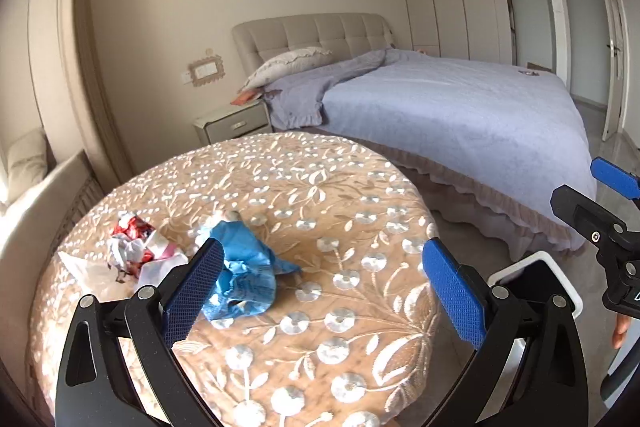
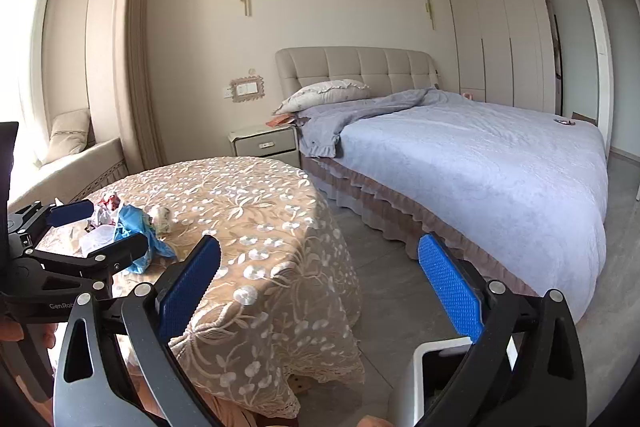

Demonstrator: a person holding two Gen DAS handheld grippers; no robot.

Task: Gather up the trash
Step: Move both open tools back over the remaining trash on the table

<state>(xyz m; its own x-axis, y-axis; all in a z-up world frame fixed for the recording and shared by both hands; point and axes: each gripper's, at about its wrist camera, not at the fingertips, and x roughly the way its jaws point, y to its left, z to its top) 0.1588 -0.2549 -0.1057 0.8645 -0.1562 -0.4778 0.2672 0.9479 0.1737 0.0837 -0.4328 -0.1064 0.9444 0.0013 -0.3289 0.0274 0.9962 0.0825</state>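
Note:
A crumpled blue wrapper (image 1: 248, 269) lies on a round table with a beige floral cloth (image 1: 320, 195). Left of it sit a crumpled red-and-white wrapper (image 1: 134, 241) and a clear plastic bag (image 1: 96, 267); a small pale wad (image 1: 230, 215) lies just behind. My left gripper (image 1: 326, 287) is open and empty above the table, its left finger beside the blue wrapper. My right gripper (image 2: 326, 279) is open and empty over the floor right of the table, above a white trash bin (image 2: 424, 371). The right gripper also shows in the left wrist view (image 1: 600, 203).
A large bed with a lilac cover (image 2: 480, 171) stands to the right, with grey floor (image 2: 384, 267) between it and the table. A bedside cabinet (image 2: 266, 143) is behind the table. A window seat (image 2: 68, 163) is at left. Wardrobes (image 2: 496, 39) line the far wall.

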